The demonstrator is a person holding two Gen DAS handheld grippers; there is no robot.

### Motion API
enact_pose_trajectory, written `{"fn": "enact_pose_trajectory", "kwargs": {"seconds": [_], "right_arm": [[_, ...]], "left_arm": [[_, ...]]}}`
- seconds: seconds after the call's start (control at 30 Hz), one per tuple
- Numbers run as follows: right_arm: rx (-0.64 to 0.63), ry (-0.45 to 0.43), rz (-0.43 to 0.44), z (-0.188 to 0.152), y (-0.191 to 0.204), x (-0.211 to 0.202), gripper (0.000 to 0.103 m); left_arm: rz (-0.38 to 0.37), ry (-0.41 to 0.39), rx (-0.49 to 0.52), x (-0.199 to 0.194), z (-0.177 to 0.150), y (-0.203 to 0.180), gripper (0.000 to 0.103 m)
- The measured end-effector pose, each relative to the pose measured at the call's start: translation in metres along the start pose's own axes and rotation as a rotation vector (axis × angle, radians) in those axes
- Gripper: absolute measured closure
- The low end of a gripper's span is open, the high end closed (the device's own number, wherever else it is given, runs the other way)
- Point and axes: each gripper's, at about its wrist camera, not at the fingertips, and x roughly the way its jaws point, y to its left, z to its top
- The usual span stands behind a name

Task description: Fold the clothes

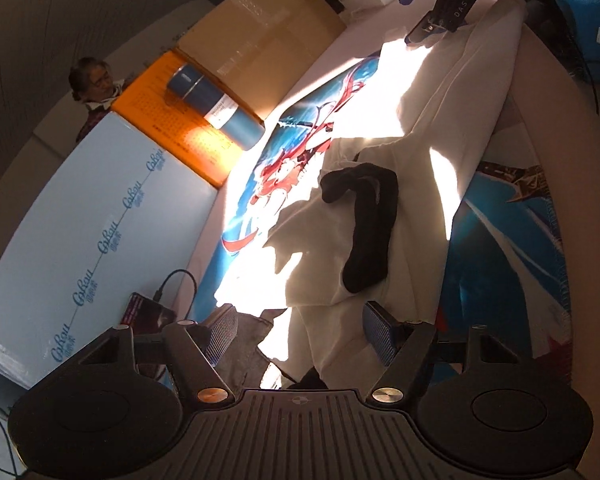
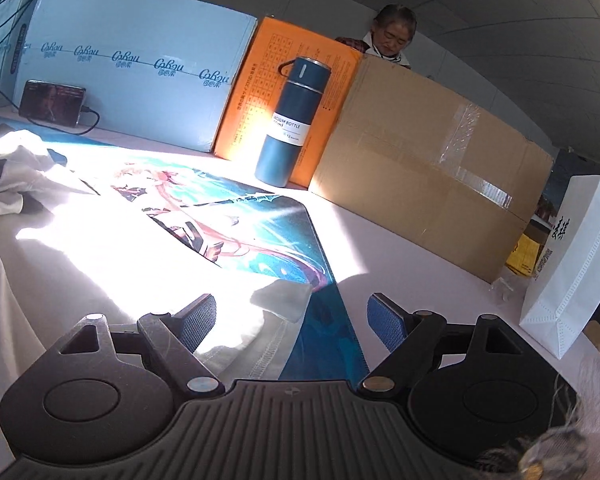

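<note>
A white garment (image 1: pixel 380 184) lies spread on a printed anime mat (image 1: pixel 284 168), half in bright sunlight. A black sock (image 1: pixel 370 220) lies on top of it. My left gripper (image 1: pixel 300 332) is open just above the garment's near edge, nothing between its blue pads. My right gripper (image 2: pixel 292 320) is open over the garment's hemmed corner (image 2: pixel 260 344), with the mat (image 2: pixel 260 216) under it. It also shows in the left wrist view (image 1: pixel 440 20) at the garment's far end.
A blue vacuum bottle (image 2: pixel 292 120) stands at the back by an orange box (image 2: pixel 260 92), a pale blue box (image 2: pixel 132 68) and a brown carton (image 2: pixel 428 184). A white paper bag (image 2: pixel 572 264) stands right. A phone with cable (image 2: pixel 54 102) leans left. A person (image 2: pixel 392 36) sits behind.
</note>
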Motion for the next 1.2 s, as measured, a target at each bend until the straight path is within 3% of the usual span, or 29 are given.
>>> {"fn": "enact_pose_trajectory", "kwargs": {"seconds": [0.27,0.3,0.4,0.53,0.67,0.7,0.83,0.97,1.2], "right_arm": [[-0.074,0.042,0.028,0.005,0.008,0.027,0.022],[-0.078,0.04,0.033,0.006,0.009,0.03,0.022],[-0.115,0.036,0.045,0.012,0.013,0.038,0.021],[-0.209,0.042,0.075,0.023,0.019,0.051,0.028],[-0.25,0.075,0.145,0.025,0.023,0.061,0.091],[-0.246,0.072,0.155,0.024,0.023,0.062,0.097],[-0.154,0.043,0.175,0.022,0.009,0.065,0.099],[-0.104,0.012,0.156,0.024,-0.006,0.069,0.1],[-0.09,0.002,0.097,0.038,-0.028,0.09,0.1]], "left_arm": [[-0.106,-0.075,-0.009,0.023,0.011,0.005,0.035],[-0.119,-0.084,-0.01,0.026,0.012,0.005,0.039],[-0.141,-0.092,-0.013,0.033,0.013,0.005,0.097],[-0.114,-0.126,-0.05,0.033,0.01,0.012,0.097],[0.031,-0.188,-0.148,0.041,0.018,0.038,0.097],[0.053,-0.2,-0.166,0.045,0.02,0.045,0.097],[0.139,-0.248,-0.246,0.069,0.03,0.073,0.098],[0.287,-0.265,-0.332,0.113,0.058,0.103,0.098],[0.357,-0.218,-0.385,0.2,0.101,0.127,0.098]]}}
